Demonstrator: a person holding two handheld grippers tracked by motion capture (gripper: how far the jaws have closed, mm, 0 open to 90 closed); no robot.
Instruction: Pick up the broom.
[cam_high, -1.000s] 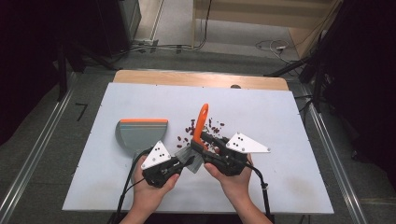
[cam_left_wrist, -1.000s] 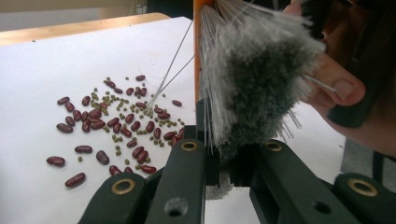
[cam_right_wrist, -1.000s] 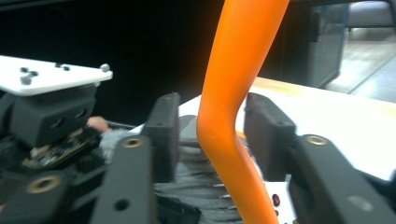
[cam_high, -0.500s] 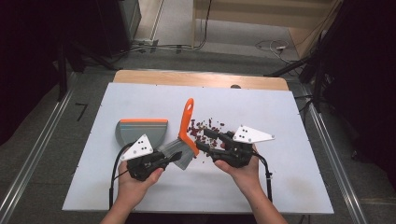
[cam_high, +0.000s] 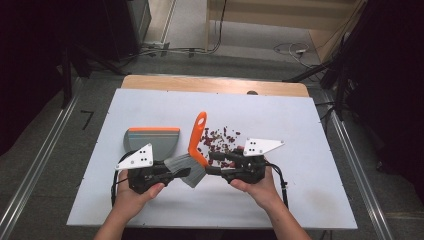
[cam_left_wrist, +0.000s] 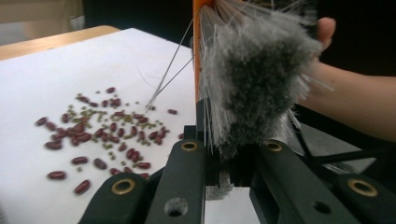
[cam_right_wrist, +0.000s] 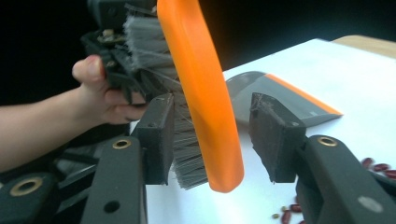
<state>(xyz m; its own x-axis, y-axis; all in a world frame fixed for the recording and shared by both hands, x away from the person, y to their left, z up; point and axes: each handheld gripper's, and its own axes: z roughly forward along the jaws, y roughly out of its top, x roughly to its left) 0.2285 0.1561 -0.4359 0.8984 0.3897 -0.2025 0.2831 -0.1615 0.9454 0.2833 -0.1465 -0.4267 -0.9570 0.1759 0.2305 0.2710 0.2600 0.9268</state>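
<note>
1. Two grippers meet at my brush (cam_high: 196, 150), above the table (cam_high: 300, 120) beside the beans (cam_high: 220, 140).
2. Left gripper (cam_left_wrist: 223, 161) pinches soft, yielding bristles.
3. Right gripper (cam_right_wrist: 208, 140) stands open astride the stiff, light handle; grasp there.

A white table top (cam_high: 300, 200) holds everything. On its left half lies a grey plastic dustpan with an orange edge (cam_high: 151, 140). Right of the dustpan, near the middle of the table, is an orange-handled hand brush with grey bristles (cam_high: 196, 150). Its handle points to the far side and its bristles are on the near side. Just right of the brush, a heap of small dark red beans (cam_high: 220, 140) lies on the table. The left gripper (cam_high: 170, 172) is near of the dustpan and left of the bristles. The right gripper (cam_high: 212, 162) is right of the brush and on the near side of the beans. The brush sits between the two grippers.
</note>
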